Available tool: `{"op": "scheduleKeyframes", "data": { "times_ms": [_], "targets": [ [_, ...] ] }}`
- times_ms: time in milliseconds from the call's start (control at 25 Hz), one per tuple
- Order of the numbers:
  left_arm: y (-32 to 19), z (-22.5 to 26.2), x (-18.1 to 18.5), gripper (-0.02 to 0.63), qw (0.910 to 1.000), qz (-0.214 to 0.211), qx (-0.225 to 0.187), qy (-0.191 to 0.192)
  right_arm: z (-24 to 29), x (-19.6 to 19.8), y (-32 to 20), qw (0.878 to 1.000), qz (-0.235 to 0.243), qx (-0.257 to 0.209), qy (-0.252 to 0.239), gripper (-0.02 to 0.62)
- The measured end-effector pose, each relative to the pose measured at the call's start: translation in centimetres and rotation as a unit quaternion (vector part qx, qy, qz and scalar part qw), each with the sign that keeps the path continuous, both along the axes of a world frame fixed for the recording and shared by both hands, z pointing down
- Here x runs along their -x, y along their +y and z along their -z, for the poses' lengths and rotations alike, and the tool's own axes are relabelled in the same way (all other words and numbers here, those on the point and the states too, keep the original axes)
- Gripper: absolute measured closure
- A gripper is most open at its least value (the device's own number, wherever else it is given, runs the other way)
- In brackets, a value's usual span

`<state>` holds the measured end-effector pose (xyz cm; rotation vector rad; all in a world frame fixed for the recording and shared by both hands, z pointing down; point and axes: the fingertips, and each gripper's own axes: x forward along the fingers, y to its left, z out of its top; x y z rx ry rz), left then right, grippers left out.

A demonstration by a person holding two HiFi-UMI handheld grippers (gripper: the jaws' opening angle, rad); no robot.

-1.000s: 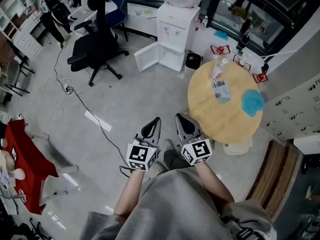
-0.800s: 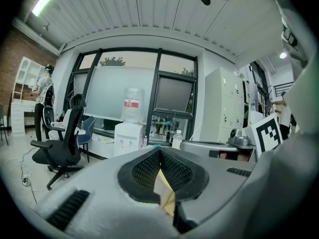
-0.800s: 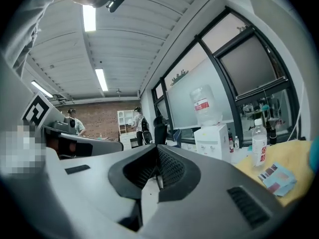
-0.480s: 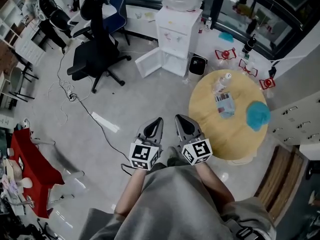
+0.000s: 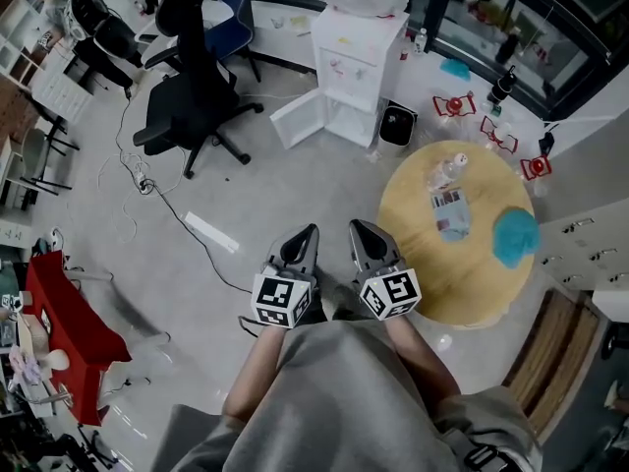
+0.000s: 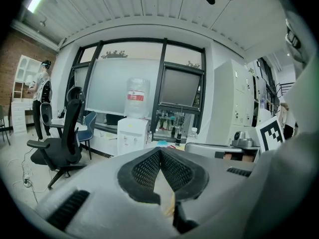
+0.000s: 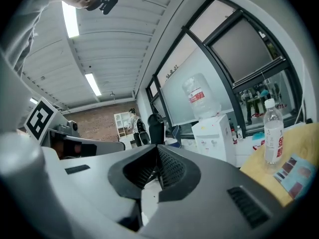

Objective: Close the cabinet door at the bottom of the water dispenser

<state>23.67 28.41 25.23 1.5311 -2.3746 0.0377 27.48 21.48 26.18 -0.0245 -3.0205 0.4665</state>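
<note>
The cabinet door (image 5: 298,119) at the bottom of the water dispenser (image 5: 362,57) hangs open, far across the floor from both grippers. The left gripper (image 5: 303,244) and the right gripper (image 5: 363,241) sit side by side. Their jaws are pressed together and hold nothing.

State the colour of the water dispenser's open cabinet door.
White; the cabinet door shows best in head view.

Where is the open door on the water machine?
In the head view, top centre: the cabinet door sticks out left from the base of the water dispenser, toward the black office chair.
</note>
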Motion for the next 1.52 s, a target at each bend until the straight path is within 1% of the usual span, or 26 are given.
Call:
{"op": "scheduleKeyframes", "data": {
  "times_ms": [120, 320, 600, 960, 1240, 1520],
  "targets": [
    [-0.3, -0.4, 1.7, 0.6, 1.0, -0.001, 0.001, 0.001, -0.5, 1.6, -0.4, 1.0, -0.003, 0.005, 0.001, 0.583],
    [-0.8, -0.9, 5.6, 0.6, 1.0, -0.005, 0.002, 0.003, -1.2, 5.5, -0.8, 1.0, -0.009, 0.015, 0.004, 0.583],
    [-1.1, -1.8, 12.6, 0.6, 0.9998, -0.012, 0.003, 0.012, -1.9, 12.4, -0.9, 1.0, -0.009, 0.014, 0.013, 0.583],
    [-1.3, -2.7, 21.4, 0.6, 0.9986, -0.036, -0.002, 0.038, -2.2, 20.9, -0.9, 0.999, -0.027, 0.01, 0.038, 0.583],
    [-1.9, -3.1, 26.5, 0.6, 0.9965, -0.06, -0.007, 0.057, -2.1, 25.9, -1.2, 0.997, -0.05, 0.004, 0.051, 0.583],
    [-2.9, -4.0, 29.3, 0.6, 0.9938, -0.084, -0.005, 0.072, -2.1, 28.6, -1.8, 0.996, -0.07, -0.003, 0.058, 0.583]
  ]
}}
